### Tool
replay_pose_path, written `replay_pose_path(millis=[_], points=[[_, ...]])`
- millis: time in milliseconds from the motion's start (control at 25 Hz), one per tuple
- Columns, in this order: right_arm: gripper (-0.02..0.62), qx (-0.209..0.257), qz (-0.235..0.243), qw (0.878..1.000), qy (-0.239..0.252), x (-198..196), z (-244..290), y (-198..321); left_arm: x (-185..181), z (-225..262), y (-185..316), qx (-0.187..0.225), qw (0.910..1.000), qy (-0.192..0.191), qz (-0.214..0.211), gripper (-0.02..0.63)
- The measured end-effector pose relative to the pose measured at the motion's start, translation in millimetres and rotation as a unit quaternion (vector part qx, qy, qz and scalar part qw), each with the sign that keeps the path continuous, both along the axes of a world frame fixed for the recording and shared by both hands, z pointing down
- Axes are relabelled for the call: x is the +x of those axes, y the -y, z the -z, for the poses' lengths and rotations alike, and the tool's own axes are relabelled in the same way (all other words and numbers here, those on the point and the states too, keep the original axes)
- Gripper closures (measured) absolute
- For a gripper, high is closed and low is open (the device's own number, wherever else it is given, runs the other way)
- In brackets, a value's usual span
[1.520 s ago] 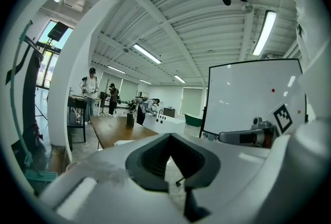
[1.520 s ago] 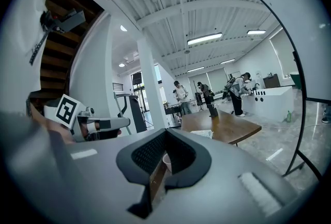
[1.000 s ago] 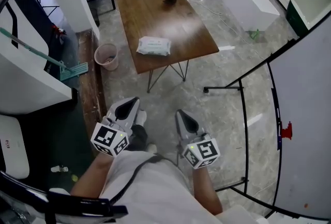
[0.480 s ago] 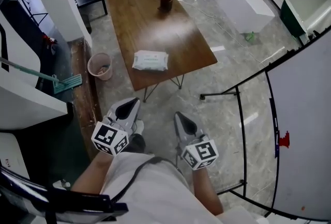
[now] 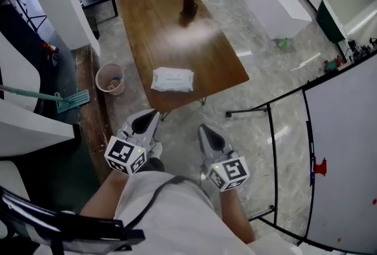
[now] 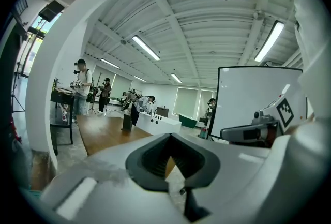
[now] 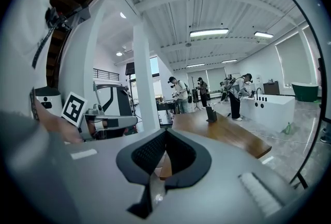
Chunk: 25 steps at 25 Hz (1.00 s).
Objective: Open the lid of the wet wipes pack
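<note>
I held my left tool (image 5: 149, 115) and my right tool (image 5: 205, 129) side by side in front of my body, both short of the bench (image 5: 171, 24) and not yet over it, with the stone floor (image 5: 247, 106) beneath them. In its own view, the left tool had its jaws pressed together with nothing between them, and only a sliver of the bench's brown top showed through the hollow behind the tips. The right tool looked the same in its view: jaws pressed together and empty. The wet wipes pack (image 5: 172, 79) lay flat on the bench, near the bench's closest edge and well apart from both tools. At the far end of the bench stood a small dark object (image 5: 189, 6) that I could not make out further. A round bin (image 5: 110, 78) sat on the floor just off the bench's left side, and a green-handled mop (image 5: 59, 98) lay further out from the bench on that side. A white board (image 5: 344, 148) on a black frame stood to the right of the bench, and several people stood beyond its far end.
</note>
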State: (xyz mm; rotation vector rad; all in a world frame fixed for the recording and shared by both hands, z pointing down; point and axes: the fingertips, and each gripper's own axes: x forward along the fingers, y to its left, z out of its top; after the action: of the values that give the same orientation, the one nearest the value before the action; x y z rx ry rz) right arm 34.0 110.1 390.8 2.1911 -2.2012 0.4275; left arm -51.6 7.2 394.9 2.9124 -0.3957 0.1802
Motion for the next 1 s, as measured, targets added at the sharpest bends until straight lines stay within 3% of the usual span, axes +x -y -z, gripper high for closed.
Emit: replay_pose_path(millis=[720, 1000], points=[[0.586, -0.012, -0.033, 0.999, 0.006, 27.5, -5.1, 91.0, 37.9, -13.3, 90.6, -0.023, 0.9987, 0.013, -0.043, 0.601], [0.586, -0.016, -0.025, 1.000, 0.007, 27.5, -9.9, 117.3, 41.7, -21.9, 109.8, -0.028, 0.9985, 0.018, -0.043, 0.601]])
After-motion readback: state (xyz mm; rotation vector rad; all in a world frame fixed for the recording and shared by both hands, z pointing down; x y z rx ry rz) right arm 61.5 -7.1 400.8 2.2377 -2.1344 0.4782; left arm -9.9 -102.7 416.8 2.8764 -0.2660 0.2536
